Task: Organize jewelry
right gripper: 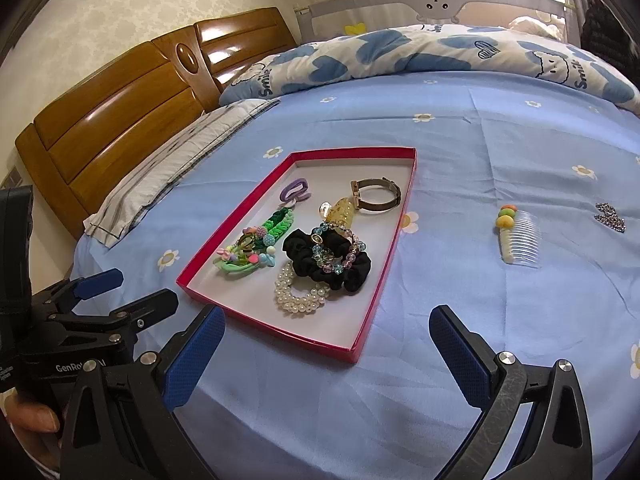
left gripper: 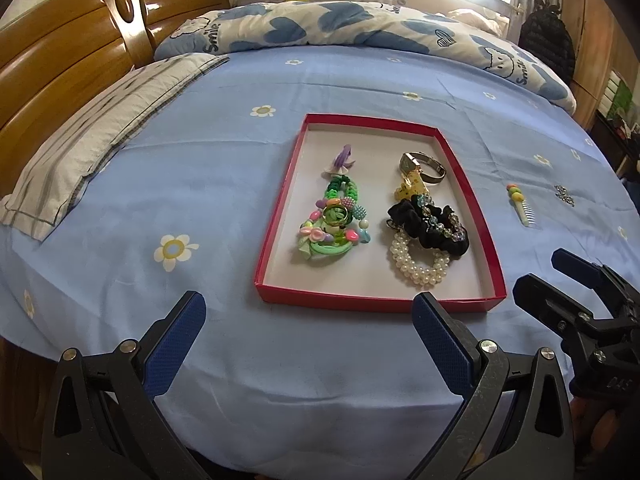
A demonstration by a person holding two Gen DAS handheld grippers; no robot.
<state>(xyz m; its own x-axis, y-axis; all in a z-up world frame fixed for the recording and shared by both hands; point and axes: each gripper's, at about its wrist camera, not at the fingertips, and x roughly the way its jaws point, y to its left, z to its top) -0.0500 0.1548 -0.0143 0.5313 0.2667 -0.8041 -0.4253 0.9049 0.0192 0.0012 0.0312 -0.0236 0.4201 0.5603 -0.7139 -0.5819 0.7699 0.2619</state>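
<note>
A red-rimmed tray [left gripper: 276, 216] [right gripper: 384, 264] lies on the blue bedsheet. It holds green hair ties and beads [left gripper: 334, 220] [right gripper: 256, 248], a purple clip [left gripper: 344, 158], a watch [left gripper: 424, 166] [right gripper: 376, 194], a black scrunchie [left gripper: 432, 228] [right gripper: 332, 264] and a pearl bracelet [left gripper: 418, 262] [right gripper: 298, 294]. A hair comb with coloured balls [left gripper: 522, 206] [right gripper: 516, 236] and a rhinestone piece [left gripper: 564, 195] [right gripper: 610, 216] lie on the sheet right of the tray. My left gripper [left gripper: 308, 336] is open and empty before the tray's near edge. My right gripper [right gripper: 326, 344] is open and empty by the tray's near right corner.
A striped pillow [left gripper: 100, 128] and wooden headboard [left gripper: 60, 52] are at the left. A folded heart-print quilt [left gripper: 340, 26] lies across the far side of the bed. The sheet [left gripper: 200, 168] stretches around the tray.
</note>
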